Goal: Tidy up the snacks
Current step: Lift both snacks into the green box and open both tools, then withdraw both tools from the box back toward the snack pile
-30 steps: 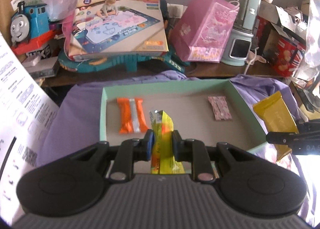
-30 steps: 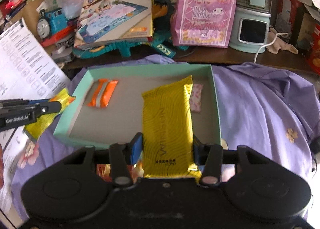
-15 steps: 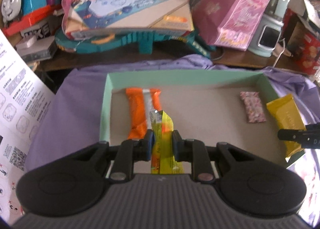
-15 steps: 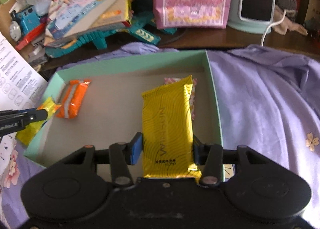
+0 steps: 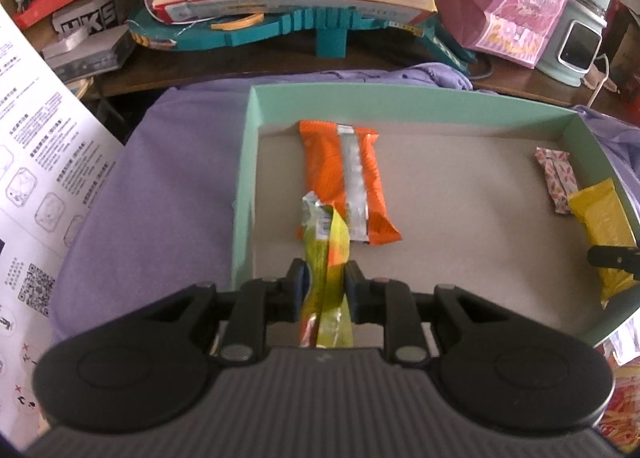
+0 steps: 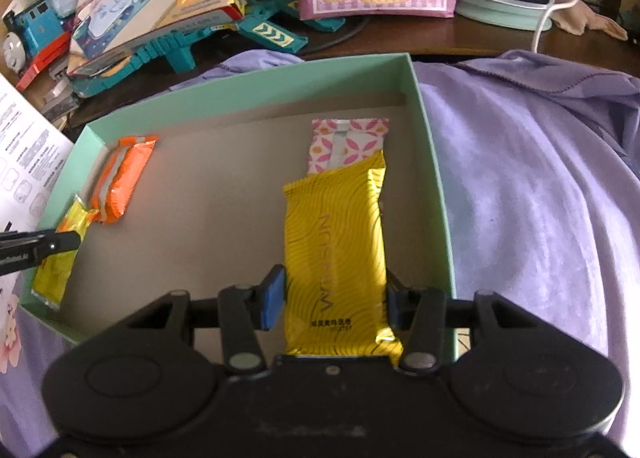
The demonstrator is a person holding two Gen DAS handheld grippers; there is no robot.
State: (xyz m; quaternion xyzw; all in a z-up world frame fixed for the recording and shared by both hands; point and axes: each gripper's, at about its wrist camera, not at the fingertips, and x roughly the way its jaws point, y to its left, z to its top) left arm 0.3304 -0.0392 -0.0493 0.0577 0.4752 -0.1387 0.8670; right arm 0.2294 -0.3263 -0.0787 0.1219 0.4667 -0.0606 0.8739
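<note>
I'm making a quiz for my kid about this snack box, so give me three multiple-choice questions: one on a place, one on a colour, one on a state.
1. How is the orange packet lying?
A. Standing on end
B. Flat, silver seam facing up
C. Torn open and empty

2. What colour are the walls of the box?
A. Mint green
B. Red
C. White

3. Where is the pink-patterned packet?
A. On top of the orange packet
B. Outside the box
C. Inside the box, near its right wall

Answers:
1. B: it lies flat on the box floor with its silver strip up.
2. A: all the visible walls are mint green.
3. C: both views show it on the floor by the right wall.
</note>
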